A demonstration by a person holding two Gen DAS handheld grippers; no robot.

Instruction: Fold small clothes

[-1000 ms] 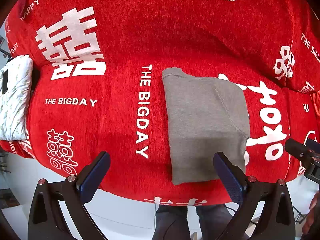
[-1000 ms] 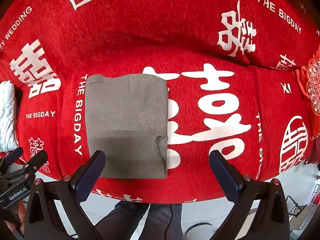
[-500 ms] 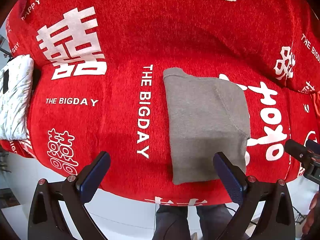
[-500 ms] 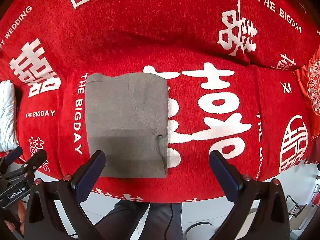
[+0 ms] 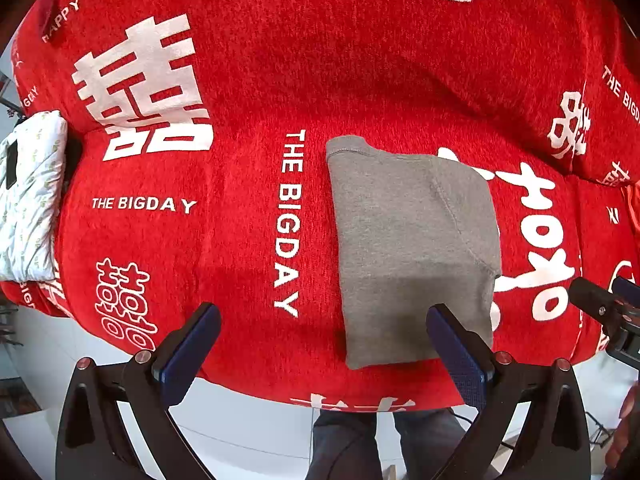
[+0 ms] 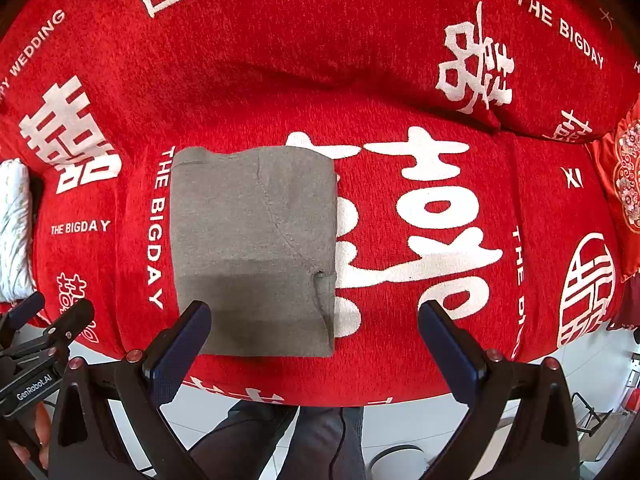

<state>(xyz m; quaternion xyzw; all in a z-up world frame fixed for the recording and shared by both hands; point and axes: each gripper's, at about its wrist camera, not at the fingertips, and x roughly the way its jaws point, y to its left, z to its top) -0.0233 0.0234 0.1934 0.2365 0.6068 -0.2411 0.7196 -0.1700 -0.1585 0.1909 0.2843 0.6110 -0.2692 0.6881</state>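
Observation:
A grey garment [image 5: 412,248] lies folded into a flat rectangle on the red cover [image 5: 248,240] of the sofa seat; it also shows in the right wrist view [image 6: 252,248]. My left gripper [image 5: 324,344] is open and empty, held above the seat's front edge, with its right finger over the garment's near right corner. My right gripper [image 6: 314,340] is open and empty, above the front edge, with its left finger over the garment's near left corner. Neither gripper touches the garment.
The red cover with white lettering [image 6: 440,216] spans the seat and backrest. A white patterned cushion [image 5: 28,196] lies at the far left. A red embroidered cushion [image 6: 624,184] sits at the right. A person's legs [image 6: 304,440] stand on the pale floor below.

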